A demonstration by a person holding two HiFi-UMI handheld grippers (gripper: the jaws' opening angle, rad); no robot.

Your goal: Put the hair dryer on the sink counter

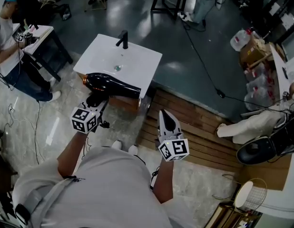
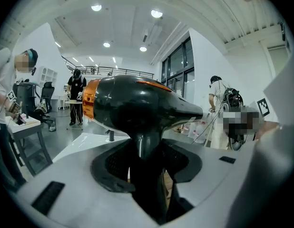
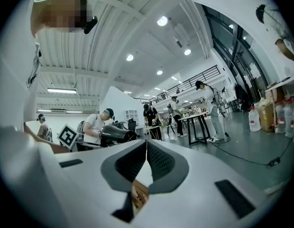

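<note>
A black hair dryer [image 1: 111,83] with an orange rear ring lies level over the front edge of the white sink counter [image 1: 137,63]; whether it rests on the counter I cannot tell. My left gripper [image 1: 97,101] is shut on its handle from below. In the left gripper view the hair dryer [image 2: 137,108] fills the middle, its handle pinched in the left gripper [image 2: 147,151]. My right gripper [image 1: 162,114] hangs to the right, over the wooden floor, shut and empty. In the right gripper view the right gripper [image 3: 146,144] has its tips touching, with the hair dryer [image 3: 113,134] far left.
A black faucet [image 1: 123,38] stands at the sink's back edge and a drain [image 1: 118,68] sits in the basin. A slatted wooden platform [image 1: 194,127] lies right of the sink. A person [image 1: 9,42] sits at a small table at the left. Water jugs [image 1: 242,39] stand at the far right.
</note>
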